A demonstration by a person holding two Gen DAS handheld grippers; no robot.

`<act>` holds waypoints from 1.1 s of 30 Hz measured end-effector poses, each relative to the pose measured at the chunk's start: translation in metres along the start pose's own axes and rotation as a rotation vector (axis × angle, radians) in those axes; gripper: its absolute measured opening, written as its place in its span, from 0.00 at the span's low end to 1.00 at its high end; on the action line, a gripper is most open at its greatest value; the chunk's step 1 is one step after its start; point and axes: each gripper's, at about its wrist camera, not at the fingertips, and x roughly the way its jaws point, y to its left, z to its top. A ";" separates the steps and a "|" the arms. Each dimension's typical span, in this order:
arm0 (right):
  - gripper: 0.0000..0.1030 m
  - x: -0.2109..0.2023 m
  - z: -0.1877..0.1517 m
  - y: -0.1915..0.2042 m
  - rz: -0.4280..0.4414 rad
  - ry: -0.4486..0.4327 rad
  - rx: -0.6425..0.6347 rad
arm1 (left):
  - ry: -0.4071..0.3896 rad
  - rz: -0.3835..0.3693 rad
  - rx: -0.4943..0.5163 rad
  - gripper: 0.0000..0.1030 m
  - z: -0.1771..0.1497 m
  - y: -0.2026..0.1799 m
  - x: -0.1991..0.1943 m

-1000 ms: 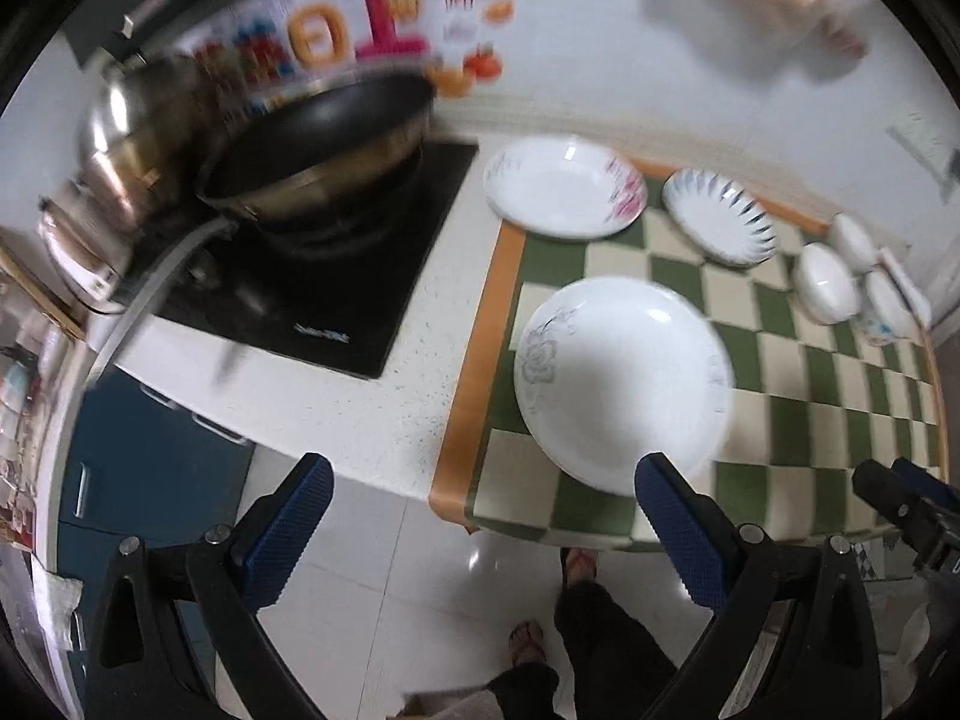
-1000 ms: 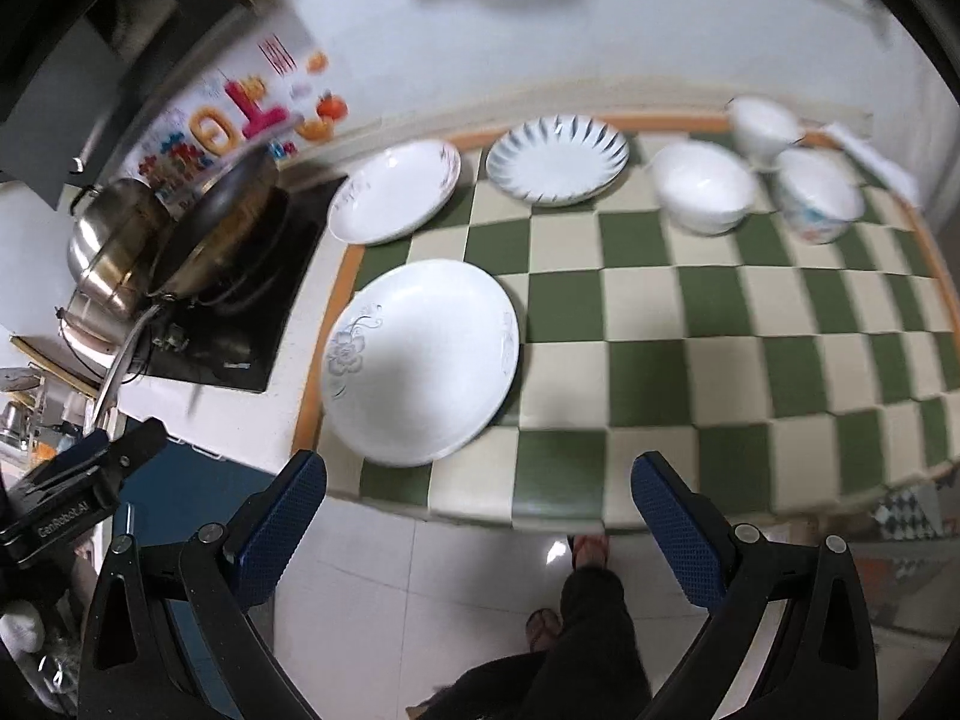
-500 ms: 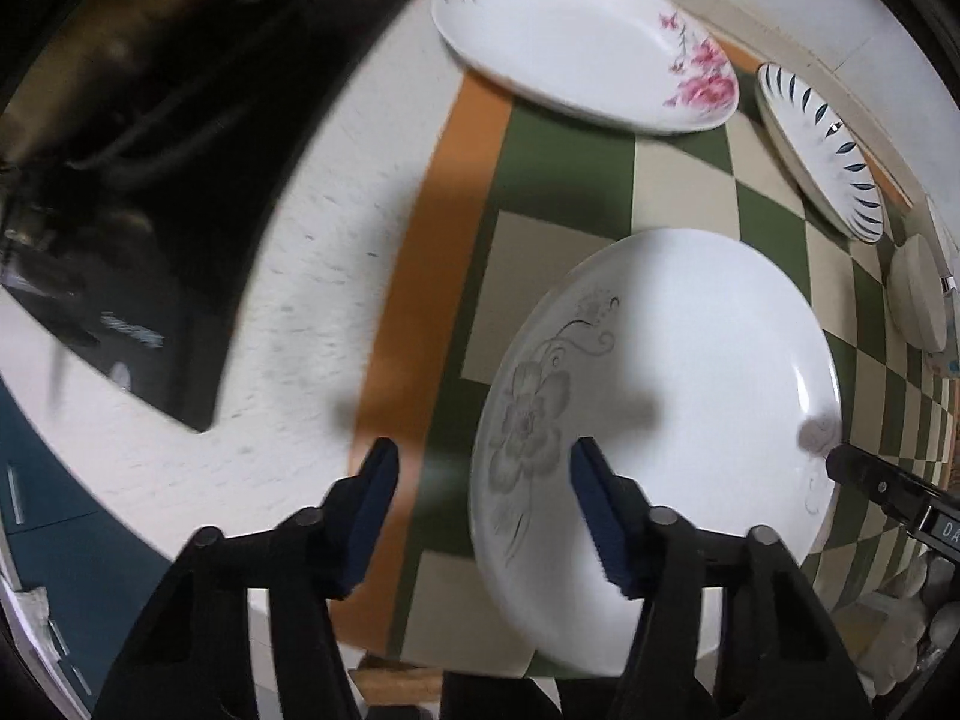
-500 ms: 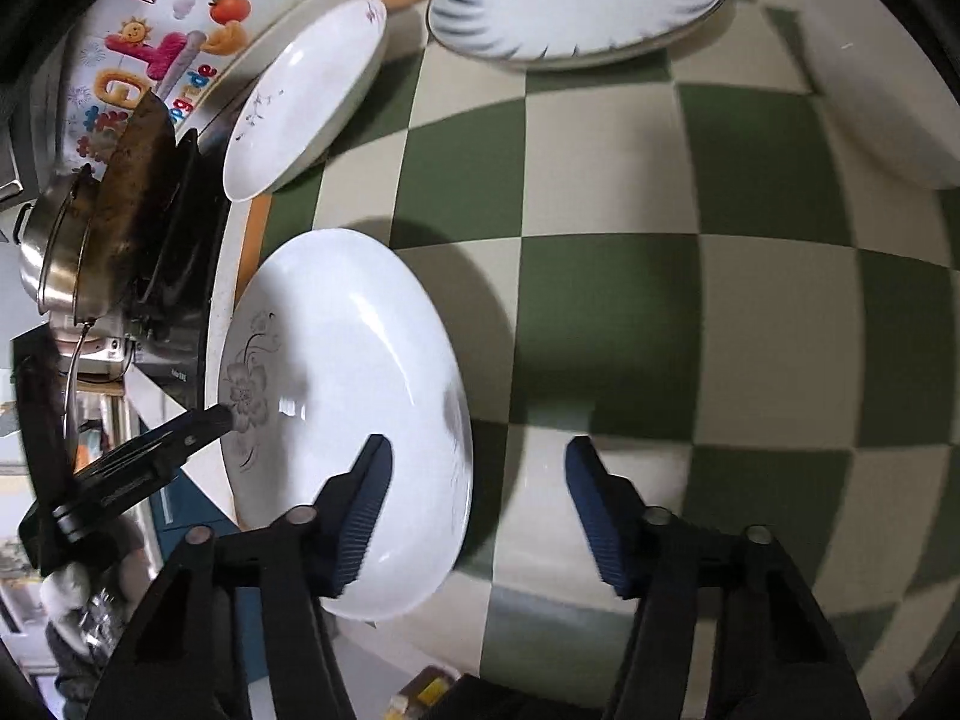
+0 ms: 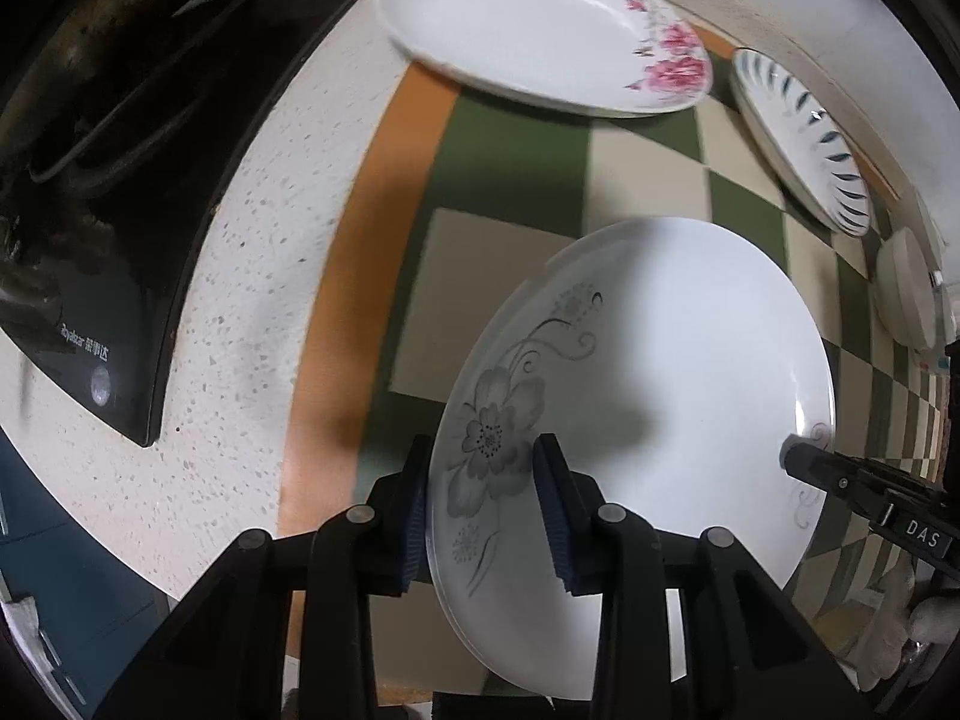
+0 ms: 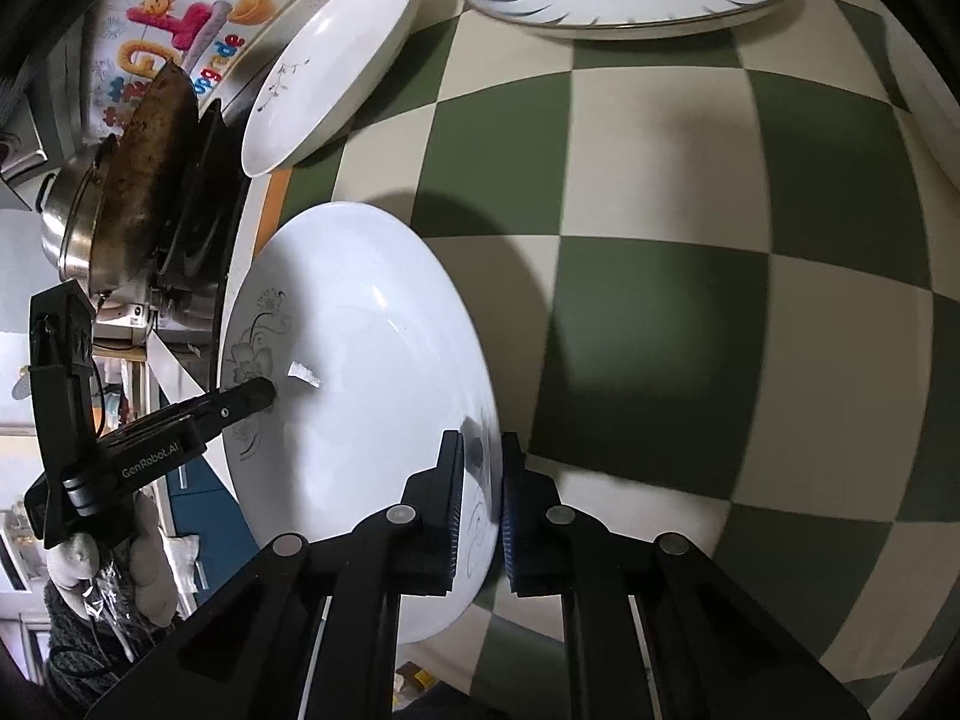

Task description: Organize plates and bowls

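Observation:
A large white plate [image 5: 660,390] with a grey flower print lies on the green checkered mat [image 5: 510,168] near the counter's front edge. My left gripper [image 5: 483,510] points down over the plate's left rim. Its jaws are closing, with the outer pad against the rim's edge and the inner pad on the grey flower. My right gripper [image 6: 483,504] is shut on the opposite rim of the same plate [image 6: 360,390]. One finger of the right gripper [image 5: 840,474] shows in the left wrist view. One finger of the left gripper [image 6: 240,402] shows in the right wrist view.
Behind it lie a pink-flowered plate [image 5: 528,30] and a blue-striped plate [image 5: 804,138], and a white bowl [image 5: 906,294] stands at the right. A black cooktop [image 5: 120,180] with a dark pan [image 6: 144,180] and a steel pot [image 6: 66,228] is to the left.
Both grippers have come down from high above the counter to the grey-flowered plate. Each went from wide open to closed around a rim, left side and right side.

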 end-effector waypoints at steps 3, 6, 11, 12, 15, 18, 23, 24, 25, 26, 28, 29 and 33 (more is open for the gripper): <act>0.13 -0.016 -0.006 -0.008 0.006 -0.022 0.008 | -0.015 -0.010 0.018 0.30 -0.004 -0.020 -0.011; 0.13 -0.040 -0.015 -0.022 0.014 -0.050 0.024 | -0.024 -0.018 0.050 0.30 -0.005 -0.046 -0.021; 0.13 -0.077 -0.029 -0.056 -0.006 -0.093 0.058 | -0.035 -0.032 0.116 0.30 -0.004 -0.087 -0.023; 0.13 -0.084 -0.032 -0.065 -0.005 -0.102 0.074 | -0.031 -0.037 0.128 0.30 -0.003 -0.096 -0.022; 0.13 -0.096 -0.037 -0.088 -0.016 -0.121 0.108 | -0.024 -0.042 0.169 0.30 -0.004 -0.114 -0.014; 0.13 -0.100 -0.039 -0.109 -0.020 -0.128 0.147 | -0.007 -0.042 0.203 0.30 -0.001 -0.128 -0.006; 0.13 -0.095 -0.042 -0.129 -0.016 -0.124 0.180 | 0.021 -0.021 0.226 0.30 0.000 -0.134 0.007; 0.13 -0.090 -0.041 -0.126 -0.018 -0.120 0.185 | 0.029 -0.018 0.228 0.30 0.001 -0.134 0.009; 0.13 -0.088 -0.041 -0.128 -0.015 -0.117 0.189 | 0.034 -0.014 0.227 0.30 0.003 -0.134 0.011; 0.13 -0.085 -0.041 -0.128 -0.016 -0.113 0.190 | 0.037 -0.010 0.225 0.30 0.004 -0.133 0.012; 0.13 -0.081 -0.041 -0.130 -0.019 -0.104 0.196 | 0.045 -0.006 0.223 0.30 0.007 -0.131 0.016; 0.13 -0.080 -0.040 -0.130 -0.019 -0.103 0.198 | 0.047 -0.006 0.220 0.30 0.008 -0.129 0.017; 0.13 -0.076 -0.037 -0.127 -0.035 -0.095 0.200 | 0.052 -0.009 0.216 0.30 0.007 -0.118 0.018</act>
